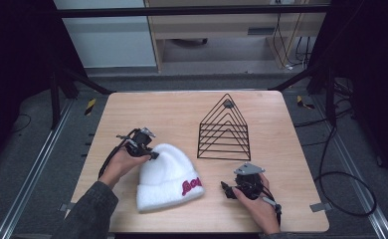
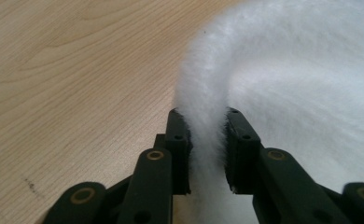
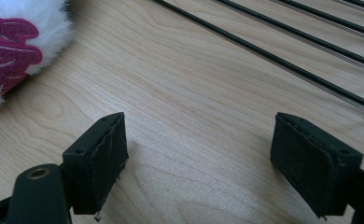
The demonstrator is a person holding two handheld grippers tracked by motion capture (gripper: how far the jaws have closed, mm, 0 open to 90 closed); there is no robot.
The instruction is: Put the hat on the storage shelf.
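Nearest to the person, the right tongs [image 1: 225,189] lie low over the pale wooden counter [image 1: 276,144], held in the right hand [image 1: 255,205] with the wrist bent inward so that they point toward the left. Their two black jaws stand wide apart with only bare wood grain between them; in the right gripper view their inner pads [image 3: 109,161] look flat, rough and rubbery. A grey three-cornered plate sits on top of this gripper.

A little further, the fluffy white knitted hat with a magenta embroidered word on its folded cuff [image 1: 166,178] lies flat on the counter, near the front edge and left of the middle. Its surface is soft and hairy, its crown is rounded, and the cuff is thick.

At the far left edge of the crown, the left tongs [image 1: 155,155] are closed narrowly on a raised fold of the white fur [image 2: 207,135], which is squeezed between the jaws. The left hand [image 1: 122,163] comes in from a dark grey sleeve and the forearm lies diagonally.

Furthest away, a black wire rack made of nested triangles [image 1: 225,130] stands upright, well apart from the hat.
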